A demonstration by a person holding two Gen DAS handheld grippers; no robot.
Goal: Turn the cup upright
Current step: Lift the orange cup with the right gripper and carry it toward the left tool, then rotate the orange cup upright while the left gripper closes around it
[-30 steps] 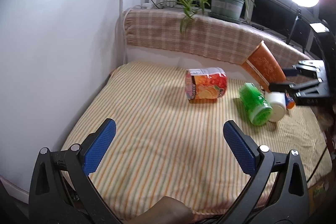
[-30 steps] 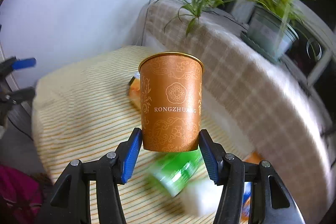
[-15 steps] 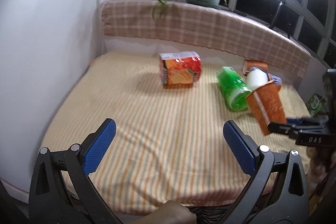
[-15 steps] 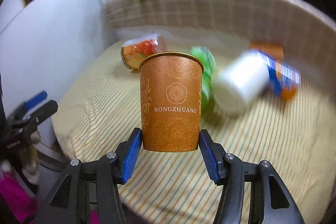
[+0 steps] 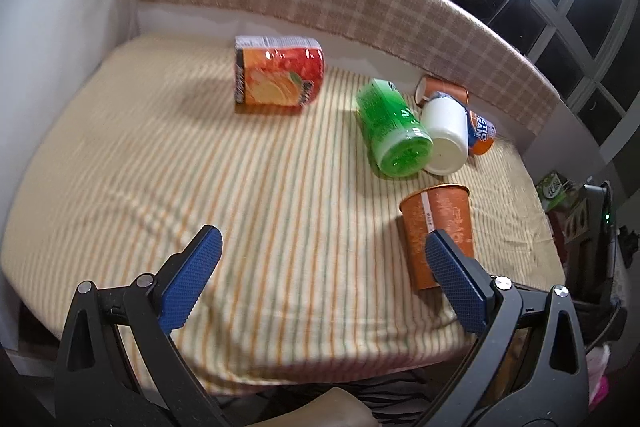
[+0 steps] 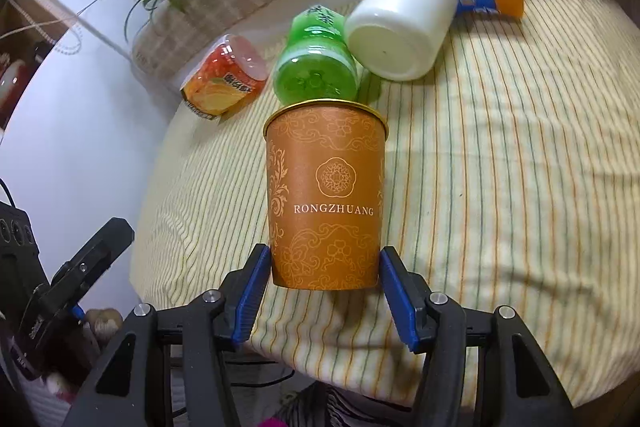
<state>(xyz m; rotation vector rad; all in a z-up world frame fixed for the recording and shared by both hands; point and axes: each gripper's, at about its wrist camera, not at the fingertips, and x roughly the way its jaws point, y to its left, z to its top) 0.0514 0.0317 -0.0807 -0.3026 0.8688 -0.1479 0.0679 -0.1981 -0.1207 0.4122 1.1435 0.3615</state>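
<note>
While the right gripper (image 6: 322,281) has its blue fingers (image 6: 250,293) set just beside the base of the orange cup (image 6: 326,195), a thin gap shows on each side, so whether they clamp it cannot be told. That cup stands upright, mouth up, on the striped worktop (image 6: 500,187) near its front edge. Off to the side, the left gripper (image 5: 324,279) holds its fingers wide and empty. Farther back lie a green bottle (image 6: 314,61), a white jar (image 6: 400,23) and a red-orange packet (image 6: 224,83).

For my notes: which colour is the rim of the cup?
Gold, on the orange cup; the right wrist view shows it best.
</note>
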